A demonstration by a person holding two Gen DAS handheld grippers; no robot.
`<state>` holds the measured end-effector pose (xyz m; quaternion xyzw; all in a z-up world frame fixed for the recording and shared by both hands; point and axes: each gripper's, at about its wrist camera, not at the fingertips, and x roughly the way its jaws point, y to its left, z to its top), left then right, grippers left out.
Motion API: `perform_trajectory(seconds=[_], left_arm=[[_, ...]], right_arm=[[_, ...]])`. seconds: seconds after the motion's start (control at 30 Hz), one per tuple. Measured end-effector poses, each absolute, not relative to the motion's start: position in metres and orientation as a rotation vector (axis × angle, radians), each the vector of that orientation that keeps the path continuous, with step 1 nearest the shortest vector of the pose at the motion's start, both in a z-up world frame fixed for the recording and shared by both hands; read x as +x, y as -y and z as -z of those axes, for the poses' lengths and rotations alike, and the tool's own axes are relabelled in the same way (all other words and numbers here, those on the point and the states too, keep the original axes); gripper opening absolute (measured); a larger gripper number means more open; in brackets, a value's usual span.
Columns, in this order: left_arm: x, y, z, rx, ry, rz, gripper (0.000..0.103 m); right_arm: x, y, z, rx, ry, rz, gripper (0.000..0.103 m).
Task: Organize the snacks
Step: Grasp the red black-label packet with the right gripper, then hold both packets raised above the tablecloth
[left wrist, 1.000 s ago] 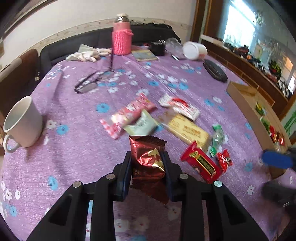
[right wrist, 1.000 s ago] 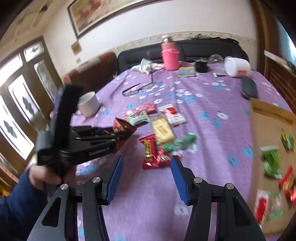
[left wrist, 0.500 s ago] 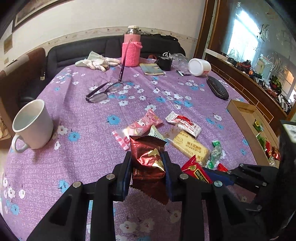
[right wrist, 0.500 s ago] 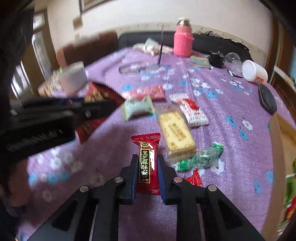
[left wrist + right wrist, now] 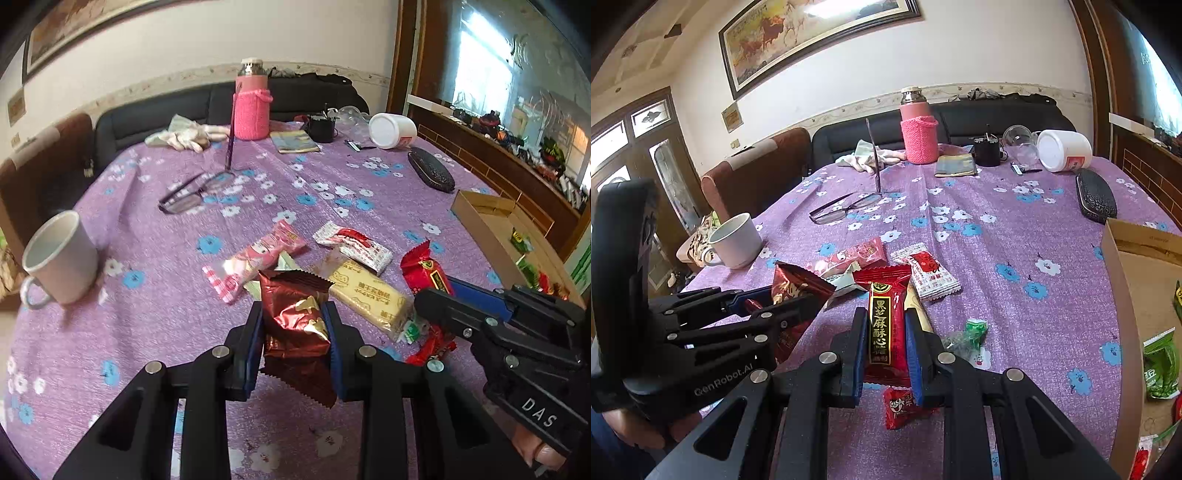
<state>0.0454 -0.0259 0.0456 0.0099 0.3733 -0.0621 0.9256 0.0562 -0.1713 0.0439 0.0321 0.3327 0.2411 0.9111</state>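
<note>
The right gripper (image 5: 886,343) is clamped on a red candy bar (image 5: 886,314), its long axis running along the fingers. The left gripper (image 5: 295,332) clamps a brown foil packet (image 5: 295,317). The cardboard box (image 5: 1123,295) lies at the table's right edge, nearer the right hand, so the bar likely goes first.

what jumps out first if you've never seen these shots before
Both grippers are loaded: the left gripper is clamped on a crinkled brown foil packet, the right gripper on a long red packet with gold lettering, close side by side above the purple flowered tablecloth. Behind them loose snacks lie scattered mid-table, and a tall pink knit-sleeved flask stands at the far edge.
</note>
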Motion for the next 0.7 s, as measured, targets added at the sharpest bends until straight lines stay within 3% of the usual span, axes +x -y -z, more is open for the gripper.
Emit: perform_trajectory(seconds=[0.7], left_arm=[[0.0385,0.0320,-0.0522,0.122,-0.685,0.073,0.030]], right_arm=[[0.0655,0.1739,-0.0351,0.085,-0.728,-0.474,0.021]])
